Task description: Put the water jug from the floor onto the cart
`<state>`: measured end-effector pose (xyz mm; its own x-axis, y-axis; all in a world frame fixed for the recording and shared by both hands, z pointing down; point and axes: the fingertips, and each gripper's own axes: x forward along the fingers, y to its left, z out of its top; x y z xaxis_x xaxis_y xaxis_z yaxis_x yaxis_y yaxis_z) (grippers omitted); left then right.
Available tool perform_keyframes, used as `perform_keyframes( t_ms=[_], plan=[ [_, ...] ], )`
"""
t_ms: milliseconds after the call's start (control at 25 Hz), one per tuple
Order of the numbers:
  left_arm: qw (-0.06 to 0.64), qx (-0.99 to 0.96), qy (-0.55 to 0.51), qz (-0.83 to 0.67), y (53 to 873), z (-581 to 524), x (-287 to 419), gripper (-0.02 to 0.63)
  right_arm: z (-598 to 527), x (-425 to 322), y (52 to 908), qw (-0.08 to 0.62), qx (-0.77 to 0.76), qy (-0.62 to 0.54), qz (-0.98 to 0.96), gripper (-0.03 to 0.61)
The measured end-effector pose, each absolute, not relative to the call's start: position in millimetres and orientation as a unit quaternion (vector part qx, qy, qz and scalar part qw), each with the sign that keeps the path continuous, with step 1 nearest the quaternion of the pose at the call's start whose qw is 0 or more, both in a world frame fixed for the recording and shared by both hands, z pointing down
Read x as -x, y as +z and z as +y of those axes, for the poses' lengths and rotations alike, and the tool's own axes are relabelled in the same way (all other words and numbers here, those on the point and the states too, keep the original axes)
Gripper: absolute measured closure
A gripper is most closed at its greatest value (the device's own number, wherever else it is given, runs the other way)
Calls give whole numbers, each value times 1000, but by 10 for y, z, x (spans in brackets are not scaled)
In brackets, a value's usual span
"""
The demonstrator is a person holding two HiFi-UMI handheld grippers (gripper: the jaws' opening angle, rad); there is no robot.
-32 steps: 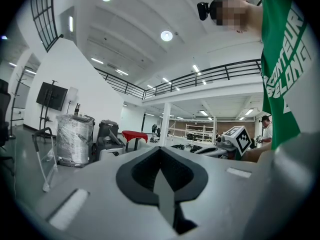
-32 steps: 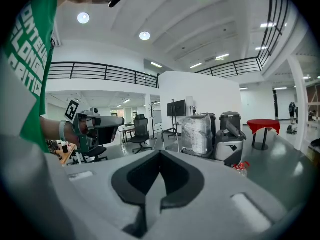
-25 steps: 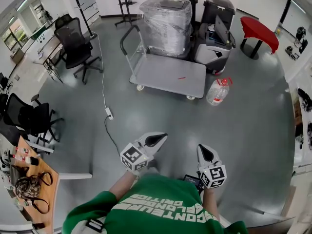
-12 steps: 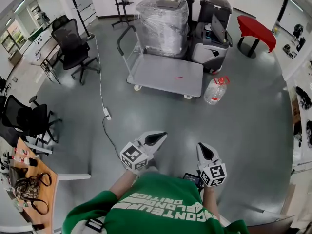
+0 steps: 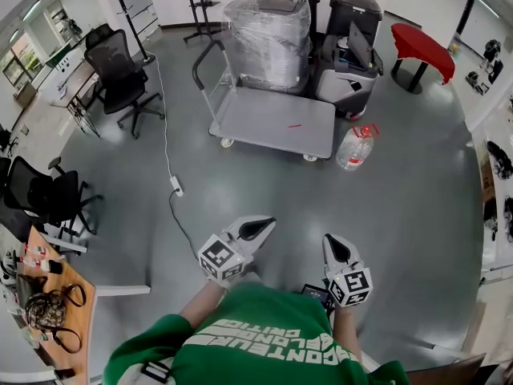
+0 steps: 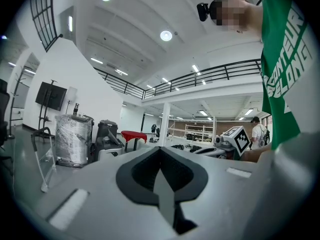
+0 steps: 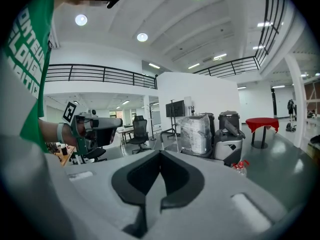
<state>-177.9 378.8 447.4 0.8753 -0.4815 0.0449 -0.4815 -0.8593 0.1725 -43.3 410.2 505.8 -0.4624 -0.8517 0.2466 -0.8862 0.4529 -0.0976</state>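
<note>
A clear water jug [image 5: 356,148] with a red cap and handle stands on the grey floor just right of the flat grey cart [image 5: 276,123]; its red top also shows in the right gripper view as the water jug [image 7: 241,167]. The cart's push handle [image 5: 203,61] rises at its left end. My left gripper [image 5: 258,228] and right gripper [image 5: 337,249] are held close to my body, far short of the jug. Both are shut with nothing between the jaws.
A plastic-wrapped stack [image 5: 267,30] and dark bins [image 5: 353,13] stand behind the cart. A red table [image 5: 423,50] is at the far right. Office chairs [image 5: 119,66] and a desk [image 5: 46,295] line the left side. A white cable with a power strip [image 5: 175,186] crosses the floor.
The head view has shifted slightly between the earliest frame and now; the scene slid up and left a little. Both grippers stay in place and shut.
</note>
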Motion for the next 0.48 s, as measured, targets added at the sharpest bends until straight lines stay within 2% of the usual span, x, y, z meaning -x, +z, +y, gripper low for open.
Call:
perform_keyframes(
  t_ms=[480],
  plan=[
    [102, -961, 3, -257, 4557, 3775, 1814, 598, 4090, 518, 5156, 90, -499, 117, -854, 586]
  ],
)
